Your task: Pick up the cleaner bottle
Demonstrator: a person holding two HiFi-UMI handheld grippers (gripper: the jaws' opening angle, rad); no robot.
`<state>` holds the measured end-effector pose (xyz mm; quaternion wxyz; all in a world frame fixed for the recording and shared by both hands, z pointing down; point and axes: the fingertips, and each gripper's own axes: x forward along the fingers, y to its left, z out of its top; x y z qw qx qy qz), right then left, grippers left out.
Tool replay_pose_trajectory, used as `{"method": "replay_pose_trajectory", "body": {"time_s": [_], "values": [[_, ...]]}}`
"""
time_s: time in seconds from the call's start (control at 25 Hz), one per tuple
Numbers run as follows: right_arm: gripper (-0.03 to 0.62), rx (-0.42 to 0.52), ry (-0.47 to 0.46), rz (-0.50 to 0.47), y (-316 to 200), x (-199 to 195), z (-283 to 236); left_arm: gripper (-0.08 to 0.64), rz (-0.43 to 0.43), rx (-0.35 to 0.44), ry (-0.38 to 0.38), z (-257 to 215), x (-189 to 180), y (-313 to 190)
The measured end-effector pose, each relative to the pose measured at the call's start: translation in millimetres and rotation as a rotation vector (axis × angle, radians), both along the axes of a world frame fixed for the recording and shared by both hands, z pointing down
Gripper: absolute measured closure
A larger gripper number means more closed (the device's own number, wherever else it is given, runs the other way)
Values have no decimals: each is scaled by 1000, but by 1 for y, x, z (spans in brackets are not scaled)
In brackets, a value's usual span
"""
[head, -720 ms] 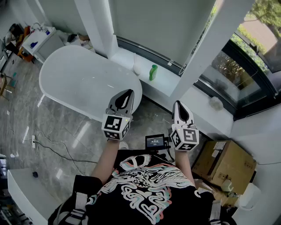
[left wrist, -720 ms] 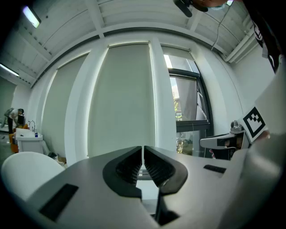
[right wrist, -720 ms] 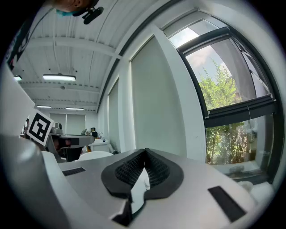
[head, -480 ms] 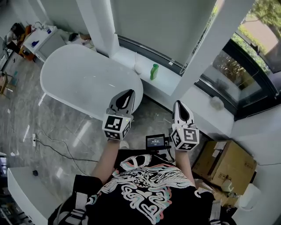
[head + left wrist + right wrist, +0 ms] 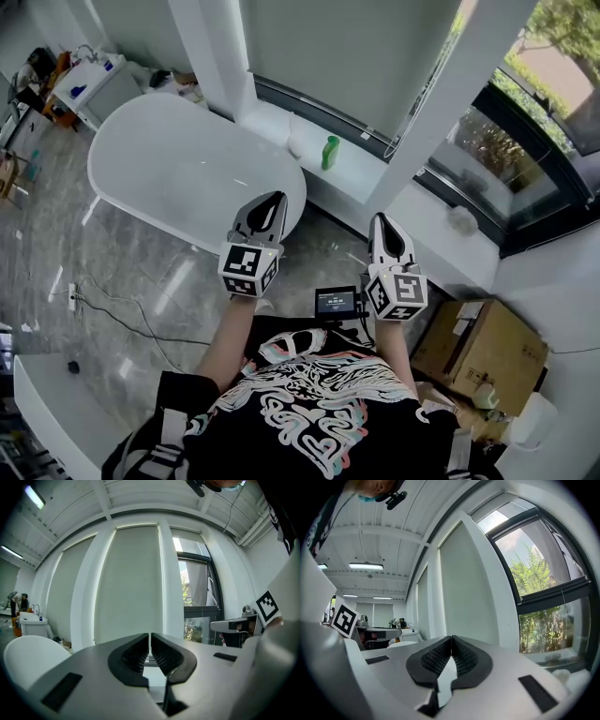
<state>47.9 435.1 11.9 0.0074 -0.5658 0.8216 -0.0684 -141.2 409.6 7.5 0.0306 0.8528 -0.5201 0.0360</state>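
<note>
I find no change from a moment ago: left claw [image 5: 274, 201] and right claw [image 5: 382, 225] level, both shut and empty, so no approach has begun. The bathtub [image 5: 178, 169] lies ahead-left of the left claw. The green cleaner bottle [image 5: 329, 153] stands well beyond both claws on the windowsill [image 5: 361, 178], apparently unobstructed.

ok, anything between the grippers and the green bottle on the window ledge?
Nothing visible blocks the right gripper: only bare floor lies before the green bottle on the ledge. The left gripper hangs over the bathtub end, which sits under its path.
</note>
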Motion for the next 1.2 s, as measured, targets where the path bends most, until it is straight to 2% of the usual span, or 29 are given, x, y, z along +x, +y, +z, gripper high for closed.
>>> {"method": "replay_pose_trajectory", "body": {"time_s": [0.4,0.72,0.92,1.04,1.2], "values": [[566,-1,3,33,14,18,0,531,34,-19,-16,7,17,7],[566,1,1,47,7,29,4,529,66,-22,-18,14,35,-9],[566,-2,15,53,-21,31,7,531,78,-22,-25,19,43,-41],[566,-5,27,55,-45,33,10,531,87,-12,-55,20,49,-70],[566,-13,29,62,-85,38,13,531,98,-17,-59,24,57,-114]]}}
